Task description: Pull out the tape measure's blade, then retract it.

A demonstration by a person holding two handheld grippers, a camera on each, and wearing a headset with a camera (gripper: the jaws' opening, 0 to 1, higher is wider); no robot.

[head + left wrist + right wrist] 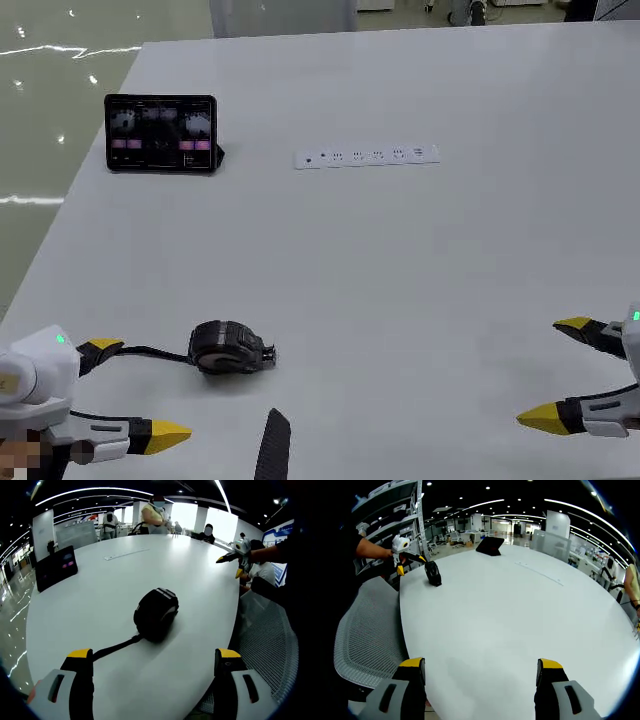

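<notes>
**Head view.** The tape measure (228, 348) rests near the front edge of the white desk (400, 260). Its wrist strap (150, 352) trails toward my left claw (135, 390), whose jaws stand wide apart with nothing between them. The strap's end lies beside one yellow tip, and I cannot tell whether it touches. My right claw (556, 370) hovers well apart on the other side, likewise spread and empty. A tablet (160, 133) and a power strip (367, 156) sit far back.

**Left gripper view.** The black case sits just ahead, centred between the jaws. I judge it compact, dense and rubber-skinned, so it should hold firmly when clamped across its sides. The strap is limp and offers no brace. The blade is probably thin sprung steel, stiff when drawn out but quick to snap back. It is best taken by the small hook at the case mouth, which seems to face away from this claw.

**Right gripper view.** The case appears small, far across the desk, just beside the left claw. The desktop is smooth and faintly glossy, so I expect an unheld case to slide under a pull. A mesh chair (365, 630) stands at the desk's edge. Beyond is an open office with ceiling strip lights, shelving and distant people.
</notes>
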